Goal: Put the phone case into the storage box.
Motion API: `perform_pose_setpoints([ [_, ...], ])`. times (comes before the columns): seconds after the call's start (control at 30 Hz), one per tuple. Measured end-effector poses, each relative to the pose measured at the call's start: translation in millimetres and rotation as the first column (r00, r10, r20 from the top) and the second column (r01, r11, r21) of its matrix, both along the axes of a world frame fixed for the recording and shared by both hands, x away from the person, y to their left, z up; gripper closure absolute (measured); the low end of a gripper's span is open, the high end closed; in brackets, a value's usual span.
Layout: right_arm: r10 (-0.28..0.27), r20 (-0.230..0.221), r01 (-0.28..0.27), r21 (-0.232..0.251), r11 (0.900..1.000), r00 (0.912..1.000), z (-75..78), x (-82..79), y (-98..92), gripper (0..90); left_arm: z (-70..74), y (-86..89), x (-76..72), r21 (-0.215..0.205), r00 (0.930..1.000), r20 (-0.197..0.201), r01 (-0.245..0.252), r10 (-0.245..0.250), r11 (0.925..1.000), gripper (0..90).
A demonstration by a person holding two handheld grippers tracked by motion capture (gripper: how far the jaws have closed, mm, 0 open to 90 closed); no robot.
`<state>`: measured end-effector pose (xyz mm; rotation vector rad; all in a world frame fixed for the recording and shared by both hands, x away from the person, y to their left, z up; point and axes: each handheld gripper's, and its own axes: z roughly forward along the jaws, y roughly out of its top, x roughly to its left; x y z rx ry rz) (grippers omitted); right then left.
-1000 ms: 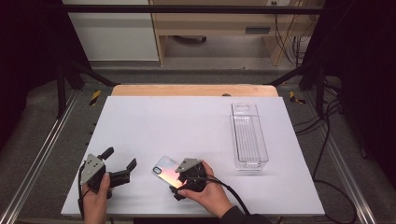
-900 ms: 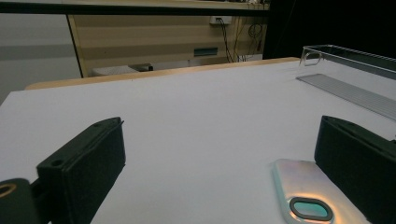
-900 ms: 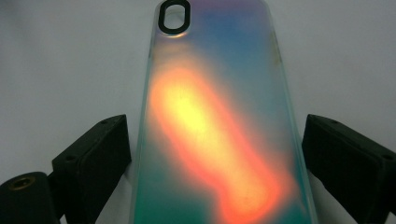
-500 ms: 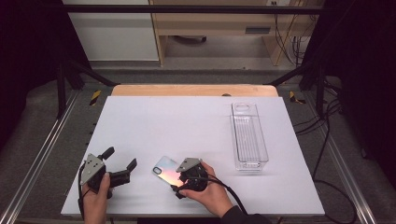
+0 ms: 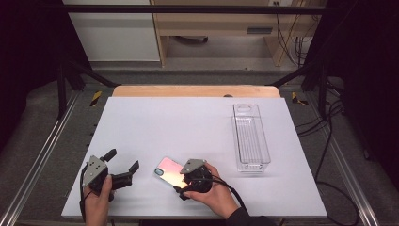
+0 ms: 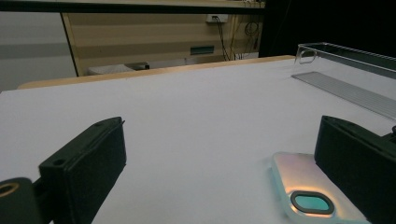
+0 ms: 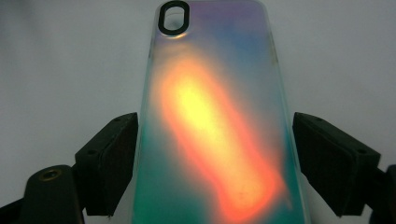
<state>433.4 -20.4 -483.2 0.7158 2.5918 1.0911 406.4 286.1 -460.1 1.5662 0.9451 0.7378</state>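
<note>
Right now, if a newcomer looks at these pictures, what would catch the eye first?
First the iridescent phone case, glowing orange, pink and green, flat on the white table near its front edge. The right gripper has its jaws closed on the case's two long sides. Next come the clear plastic bin, on the table's right side, and the left gripper, open to the case's left.

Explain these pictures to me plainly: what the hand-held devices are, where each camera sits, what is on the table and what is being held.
A person sits at a white table and holds a two-jaw gripper in each hand. One picture looks down from above; the other two come from cameras riding on the grippers. The right gripper has just closed its jaws on the sides of a shiny, rainbow-coloured phone case lying flat. The left gripper rests beside it, jaws open and empty. A clear plastic tray stands empty farther right.
</note>
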Motion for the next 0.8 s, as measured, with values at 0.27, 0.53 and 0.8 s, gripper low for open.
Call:
perform_pose_setpoints([
  [0.27, -0.02, 0.053, 0.018, 0.047, 0.999, 0.9984, 1.9, 6.1, -15.2, 18.0, 0.5, -1.9, -1.7, 0.016, 1.0, -0.006, 0.002, -0.002, 0.9999, 1.8],
  [0.53, -0.034, 0.092, 0.027, 0.072, 0.997, 0.9952, 7.8, 6.3, -22.8, 17.9, 1.4, -4.6, -0.9, 0.014, 0.9999, -0.01, 0.011, -0.011, 0.9998, 1.8],
  [0.8, -0.053, 0.105, 0.043, 0.094, 0.995, 0.9931, 10.5, 7.6, -29.1, 17.9, 1.3, -5.4, -1.0, 0.018, 0.9998, -0.012, 0.015, -0.015, 0.9997, 1.8],
])
